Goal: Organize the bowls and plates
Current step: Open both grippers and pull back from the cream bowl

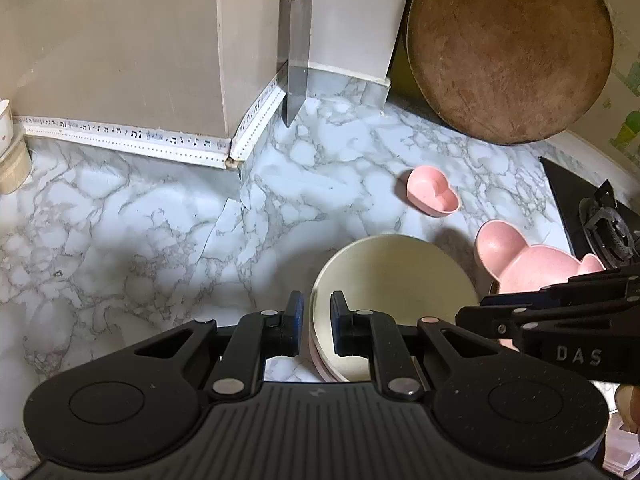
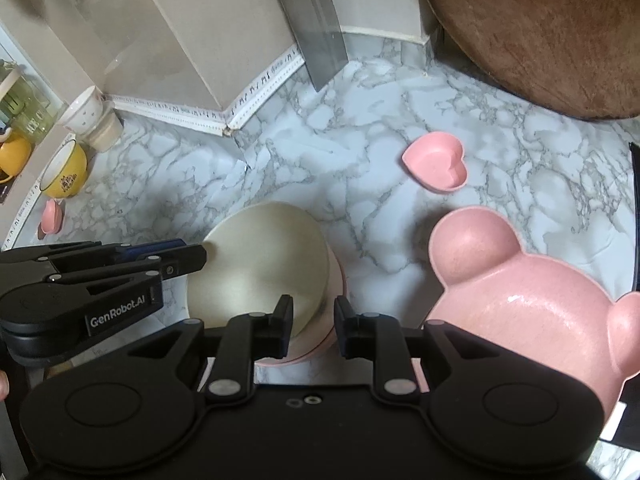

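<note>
The left gripper point(image 1: 316, 322) had its jaws drawn narrow, pinching the near-left rim of the round cream-coloured shallow bowl point(image 1: 394, 276), one blue-faced pad outside the rim and one inside. That cream bowl sat nested on a pale pink round bowl point(image 2: 320, 344), of which only a lower edge showed, and the stack rested on the grey-veined white marble countertop point(image 1: 140, 220). The right gripper point(image 2: 312, 328) was likewise closed to a narrow gap, with the right edge of the same stack between its fingers; whether its pads actually pressed on the cream rim or the pink one could not be told from either view. In the right wrist view the left gripper reached in from the left to the cream bowl's edge. Just to the right of the stack lay the pink bear-head-shaped plastic dish point(image 2: 532, 300), close beside it, and farther back on the counter, well apart, stood the small pink heart-shaped dish point(image 2: 436, 164). A large round brown wooden board point(image 1: 508, 48) leaned against the back wall, and a steel cleaver blade point(image 1: 296, 60) hung down beside the beige corner.
</note>
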Demonstrator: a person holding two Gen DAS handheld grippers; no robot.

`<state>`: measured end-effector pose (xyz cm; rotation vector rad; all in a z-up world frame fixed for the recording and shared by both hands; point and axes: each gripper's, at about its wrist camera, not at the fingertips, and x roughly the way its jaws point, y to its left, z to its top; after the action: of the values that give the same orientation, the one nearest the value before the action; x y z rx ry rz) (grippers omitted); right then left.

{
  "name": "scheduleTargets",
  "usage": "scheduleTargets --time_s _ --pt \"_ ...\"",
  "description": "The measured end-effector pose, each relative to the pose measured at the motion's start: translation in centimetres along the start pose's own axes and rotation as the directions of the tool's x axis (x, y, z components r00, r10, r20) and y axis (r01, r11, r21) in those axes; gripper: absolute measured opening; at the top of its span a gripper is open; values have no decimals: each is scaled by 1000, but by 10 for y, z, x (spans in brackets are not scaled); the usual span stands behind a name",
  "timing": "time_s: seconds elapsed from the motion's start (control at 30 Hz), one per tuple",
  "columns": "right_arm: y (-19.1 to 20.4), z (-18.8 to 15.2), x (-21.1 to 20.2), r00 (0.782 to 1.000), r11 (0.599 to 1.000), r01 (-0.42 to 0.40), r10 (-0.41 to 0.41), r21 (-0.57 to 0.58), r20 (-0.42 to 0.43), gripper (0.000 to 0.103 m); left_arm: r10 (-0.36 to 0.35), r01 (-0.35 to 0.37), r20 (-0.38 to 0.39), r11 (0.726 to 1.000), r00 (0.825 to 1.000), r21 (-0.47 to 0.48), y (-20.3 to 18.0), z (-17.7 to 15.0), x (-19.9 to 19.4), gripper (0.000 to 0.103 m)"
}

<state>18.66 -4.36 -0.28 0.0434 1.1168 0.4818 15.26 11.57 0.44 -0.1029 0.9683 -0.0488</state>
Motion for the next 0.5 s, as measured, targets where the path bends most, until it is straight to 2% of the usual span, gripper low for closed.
scheduleTargets --time_s 0.4,0.47,0.5 --pt "-13 7 -30 995 1000 -7 9 -25 98 24 -18 14 79 999 997 52 -6 16 -17 14" --pt "-16 9 -35 992 1000 2 1 -26 125 25 -29 24 87 998 996 62 -9 19 -17 17" --pt "-18 10 -37 991 1000 1 3 -27 137 26 -32 26 93 997 995 66 -10 21 -17 23"
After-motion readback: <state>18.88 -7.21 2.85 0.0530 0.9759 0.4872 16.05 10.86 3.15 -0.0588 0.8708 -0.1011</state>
